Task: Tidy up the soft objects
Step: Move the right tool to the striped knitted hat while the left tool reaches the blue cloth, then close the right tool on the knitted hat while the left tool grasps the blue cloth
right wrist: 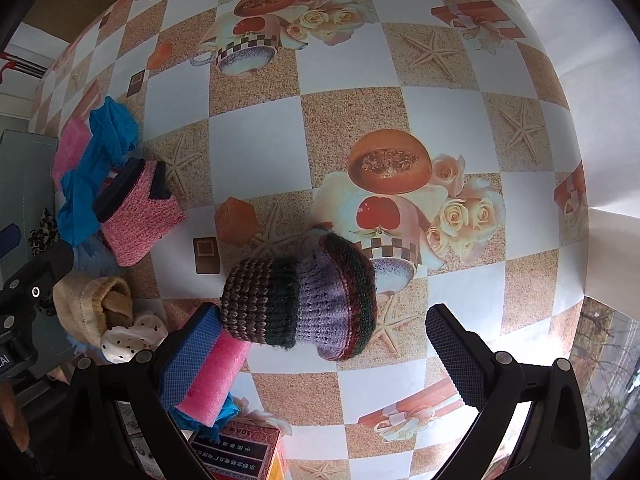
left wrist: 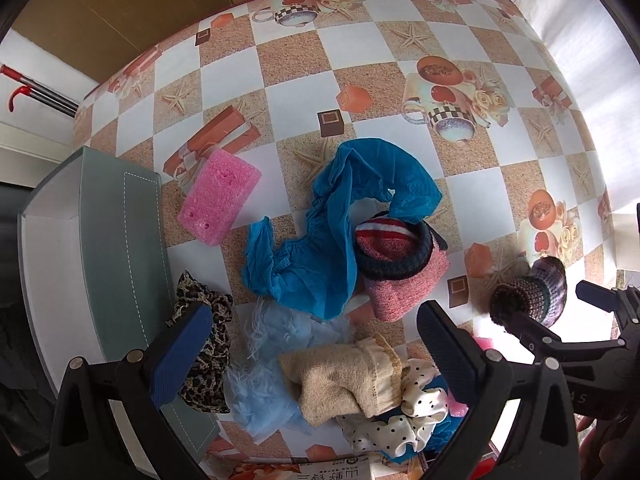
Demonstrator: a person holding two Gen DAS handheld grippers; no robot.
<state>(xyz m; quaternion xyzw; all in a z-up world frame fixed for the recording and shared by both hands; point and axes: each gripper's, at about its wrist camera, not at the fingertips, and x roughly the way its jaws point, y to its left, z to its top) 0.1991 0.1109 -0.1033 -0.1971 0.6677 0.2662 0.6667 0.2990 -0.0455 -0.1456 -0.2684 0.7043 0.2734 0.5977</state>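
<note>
Left wrist view — soft goods all loose on the desk (left wrist: 360, 52), the grey bin (left wrist: 120, 248) beside them apparently empty: pink sponge (left wrist: 219, 197), blue stocking (left wrist: 328, 232), pink knit sock (left wrist: 400, 272), beige sock (left wrist: 344, 380), leopard scrunchie (left wrist: 210, 360), polka-dot scrunchie (left wrist: 404, 428). Left claw (left wrist: 308, 356) wide open, holding nothing. Right claw (right wrist: 324, 348) open too, straddling the striped knit sock (right wrist: 304, 304) — sorting seemingly barely begun.
</note>
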